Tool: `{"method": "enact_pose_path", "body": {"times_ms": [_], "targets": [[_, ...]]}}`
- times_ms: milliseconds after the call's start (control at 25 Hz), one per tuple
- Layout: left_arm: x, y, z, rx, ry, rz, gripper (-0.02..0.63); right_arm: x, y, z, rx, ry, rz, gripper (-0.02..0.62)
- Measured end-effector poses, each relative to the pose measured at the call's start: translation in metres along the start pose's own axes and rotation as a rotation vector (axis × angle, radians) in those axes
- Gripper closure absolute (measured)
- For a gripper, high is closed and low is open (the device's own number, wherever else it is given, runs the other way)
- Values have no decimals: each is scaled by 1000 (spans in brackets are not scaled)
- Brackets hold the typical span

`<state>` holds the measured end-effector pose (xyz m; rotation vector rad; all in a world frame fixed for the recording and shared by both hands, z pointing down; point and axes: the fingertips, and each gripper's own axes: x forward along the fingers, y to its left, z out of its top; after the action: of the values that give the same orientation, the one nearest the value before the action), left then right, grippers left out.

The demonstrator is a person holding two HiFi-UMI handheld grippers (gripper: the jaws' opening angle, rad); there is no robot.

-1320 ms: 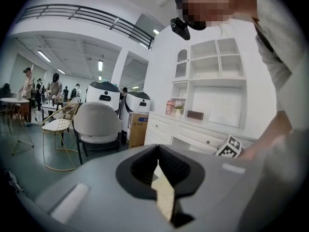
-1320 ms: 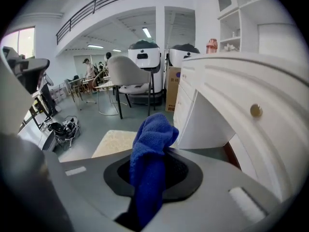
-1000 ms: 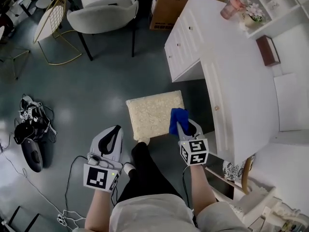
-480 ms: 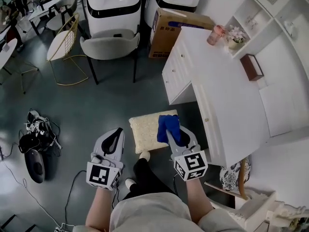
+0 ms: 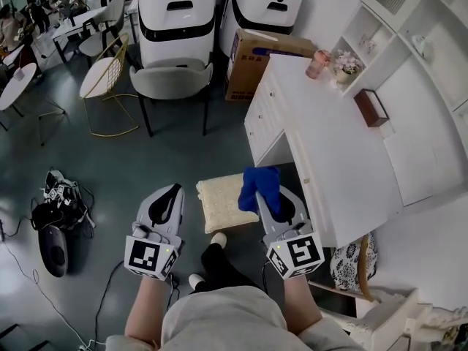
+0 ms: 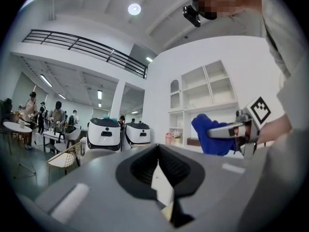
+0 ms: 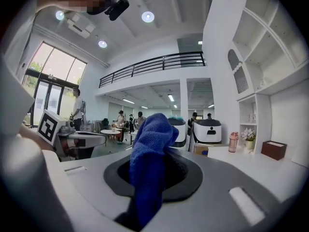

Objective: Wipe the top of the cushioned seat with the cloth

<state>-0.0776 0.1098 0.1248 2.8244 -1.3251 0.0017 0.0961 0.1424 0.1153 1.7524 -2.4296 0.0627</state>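
Clamps the blue cloth in the fingers of the right gripper, centre of the right gripper view. Shows the cushioned seat only in the head view, at frame centre, cloth overlapping its right edge. Holds the left gripper left of the seat, fingers closed on nothing.

Left gripper jaws seemingly together; right gripper jaws clamp cloth.

The seat sat close beside the worktop, whose front closed off its right side. The right hand-held gripper with the cloth hung over that narrow strip. A shoe stood just at the near edge. Bare floor lay open to the left of the seat and beyond it, up to the chair. Cables lay well off left.
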Motion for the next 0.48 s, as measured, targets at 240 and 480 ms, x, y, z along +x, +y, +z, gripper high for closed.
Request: {"method": "enact_pose_path", "body": {"times_ms": [240,480], "targets": [[-11,-9,9,14,-10,-3,606,-15,7,6,5,-31,3,522],[-13,-13,17,20,-17,-5,606,-22,7,17,8,-81,-5,520]]}}
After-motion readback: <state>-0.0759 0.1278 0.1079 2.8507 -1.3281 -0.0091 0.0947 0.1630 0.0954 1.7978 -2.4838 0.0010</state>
